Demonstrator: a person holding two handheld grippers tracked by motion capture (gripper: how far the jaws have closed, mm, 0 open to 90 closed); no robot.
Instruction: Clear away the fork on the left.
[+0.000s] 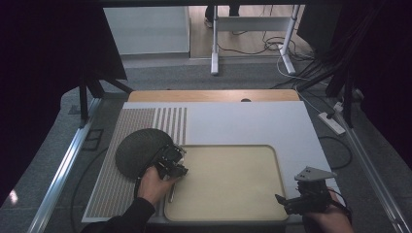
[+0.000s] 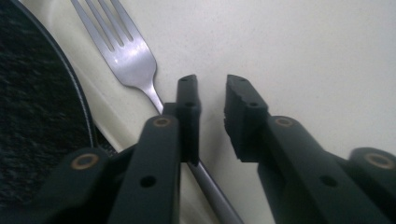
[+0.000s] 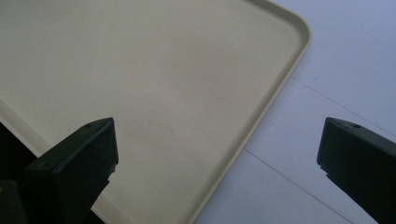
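Taking the beige tray [image 1: 228, 213] as the landmark: at its near right corner the right gripper [image 1: 291, 201] hangs with its jaws spread wide and nothing between them, the tray's rounded rim passing below them in the right gripper view.

At the tray's near left edge the left gripper [image 2: 210, 100] sits low over a metal fork [image 2: 130, 56]. Its jaws stand a little apart, and the pads do not appear to press on anything; the fork's thin handle runs under the left jaw, not squarely in the gap. The fork lies flat on the tray just inside its left rim, tines pointing away, right beside the dark round placemat [image 1: 141, 151] that lies off the tray's left side on the white table cover [image 1: 243, 121].

The fork looks stiff, light and smooth, so it would likely slide or pivot in a loose pinch. The flat neck just behind the tines, or the mid-handle, seems the best hold, pinched across its narrow width. Lying flat, it leaves little room for a jaw tip to get under.
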